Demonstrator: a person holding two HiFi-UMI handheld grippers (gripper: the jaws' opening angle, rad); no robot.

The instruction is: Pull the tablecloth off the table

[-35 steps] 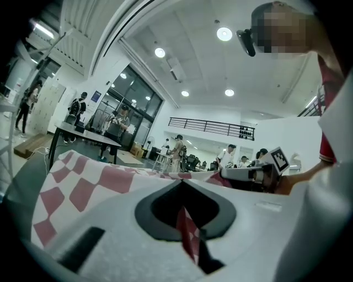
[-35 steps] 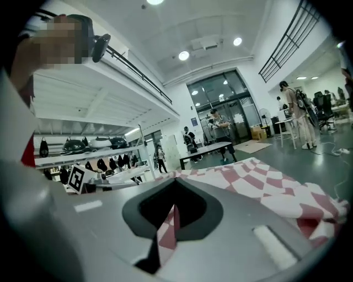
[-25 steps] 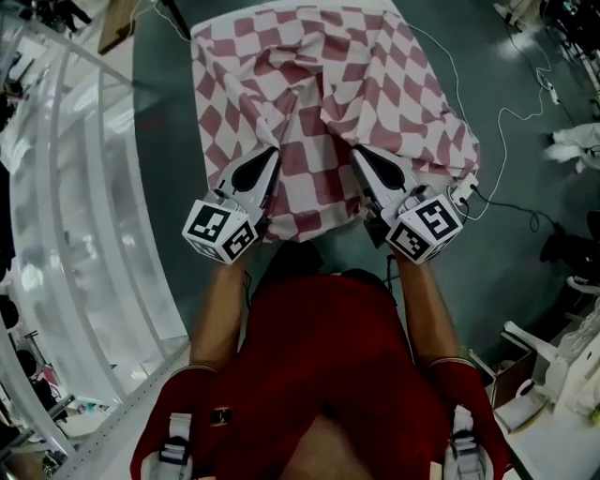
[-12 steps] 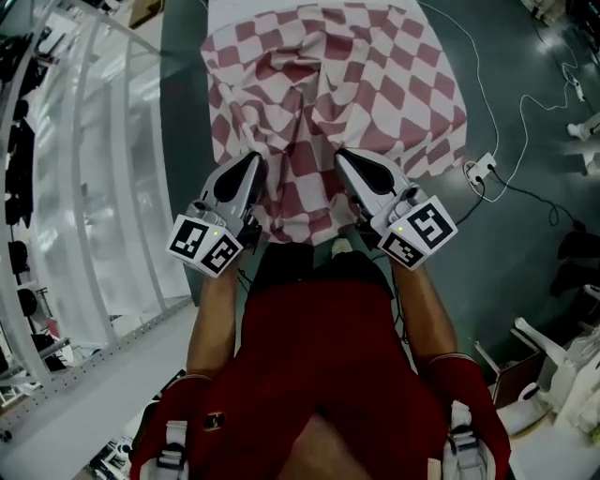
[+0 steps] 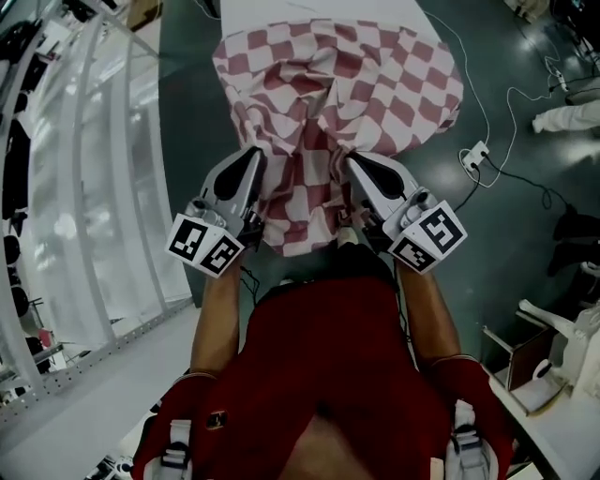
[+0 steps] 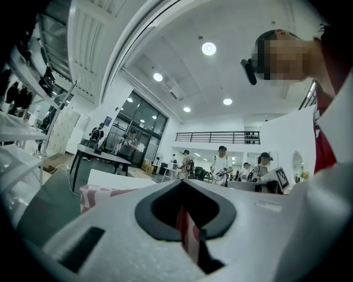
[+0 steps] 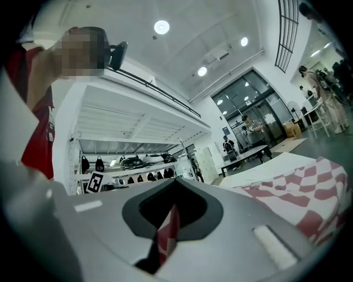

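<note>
Our left gripper [image 5: 254,155] and right gripper [image 5: 353,162] each pinch the near hem of the red-and-white checked cloth tablecloth [image 5: 347,94], bunched at the near end of the white table [image 5: 309,9]. We'd pull back evenly, both hands level, so neither fold slips free.

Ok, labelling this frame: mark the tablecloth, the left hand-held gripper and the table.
tablecloth [image 5: 375,94]: head view, rumpled checked middle.
left hand-held gripper [image 5: 254,152]: head view, closed tips pinching cloth.
table [image 5: 319,7]: head view, bare white top.
</note>
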